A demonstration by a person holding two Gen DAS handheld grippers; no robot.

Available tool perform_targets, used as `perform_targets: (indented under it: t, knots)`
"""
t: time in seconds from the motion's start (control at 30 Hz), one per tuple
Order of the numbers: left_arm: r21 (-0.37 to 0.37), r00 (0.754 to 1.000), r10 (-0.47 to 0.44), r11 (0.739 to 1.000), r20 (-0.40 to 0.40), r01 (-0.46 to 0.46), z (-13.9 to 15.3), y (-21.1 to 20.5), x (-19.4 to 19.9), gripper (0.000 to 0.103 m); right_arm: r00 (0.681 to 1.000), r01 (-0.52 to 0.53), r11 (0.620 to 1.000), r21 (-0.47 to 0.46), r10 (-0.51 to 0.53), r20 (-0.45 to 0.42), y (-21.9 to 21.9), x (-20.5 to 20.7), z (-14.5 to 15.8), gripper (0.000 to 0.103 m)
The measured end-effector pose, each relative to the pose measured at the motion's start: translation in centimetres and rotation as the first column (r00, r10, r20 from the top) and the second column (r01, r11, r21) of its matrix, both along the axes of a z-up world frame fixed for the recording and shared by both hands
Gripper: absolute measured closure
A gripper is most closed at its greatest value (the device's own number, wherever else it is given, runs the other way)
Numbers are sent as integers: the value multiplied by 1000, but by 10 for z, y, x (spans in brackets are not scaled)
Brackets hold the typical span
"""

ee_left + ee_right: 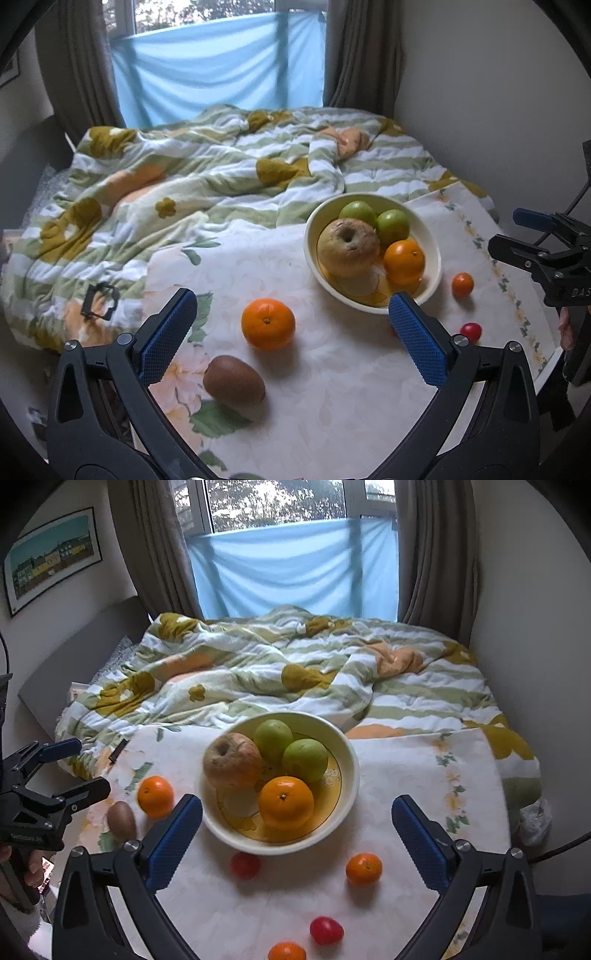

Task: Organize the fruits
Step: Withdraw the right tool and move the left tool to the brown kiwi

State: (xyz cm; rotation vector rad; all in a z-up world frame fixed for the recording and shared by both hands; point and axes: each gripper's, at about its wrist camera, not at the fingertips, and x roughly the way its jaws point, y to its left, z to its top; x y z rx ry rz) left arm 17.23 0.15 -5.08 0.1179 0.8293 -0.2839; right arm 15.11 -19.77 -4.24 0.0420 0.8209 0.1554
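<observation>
- Orange and brown fruit lie loose before the left gripper (291, 332): an orange (268, 324) sits between its spread fingers and slightly ahead, and a kiwi (234, 382) lies nearer, close to the left finger, its long axis slanting from near-right to far-left.
- That gripper holds nothing, with its jaws wide apart, and it looks the nearer tool for both fruits.
- The bowl (436, 266) stands ahead and to the right of the orange, apart from it, so a carry would likely go forward and rightward.
- The right gripper (297, 834) is also spread and empty, with the bowl rim just ahead between its fingers.
- Loose fruit on its side: a small orange (364, 869), a red tomato (245, 865) just beside the bowl's near rim, another tomato (326, 930) and an orange partly cut off at the bottom edge (287, 952).
- The bowl holds a blotchy apple (232, 760), two green apples (273, 738) (306, 759) and one orange (286, 802), with some room left at the front.
- All stand on a floral cloth (424, 775) over a bed.
</observation>
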Motion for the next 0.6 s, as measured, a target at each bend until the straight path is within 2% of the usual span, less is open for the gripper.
perform_targets:
  t: [0.13, 0.3, 0.6]
  knots:
    - [9, 999, 20, 1000, 31, -21, 14, 1, -23, 0, 1000, -4, 1000, 6, 4, 9, -2, -20, 16, 1]
    - [-9, 997, 45, 999, 58, -45, 20, 11, -47, 0, 1000, -9, 1000, 3, 9, -21, -5, -43, 19, 1]
    - [1, 996, 82, 997, 17, -82, 1, 49, -59, 0, 997, 27, 1000, -7, -28, -75, 1, -75, 0, 1]
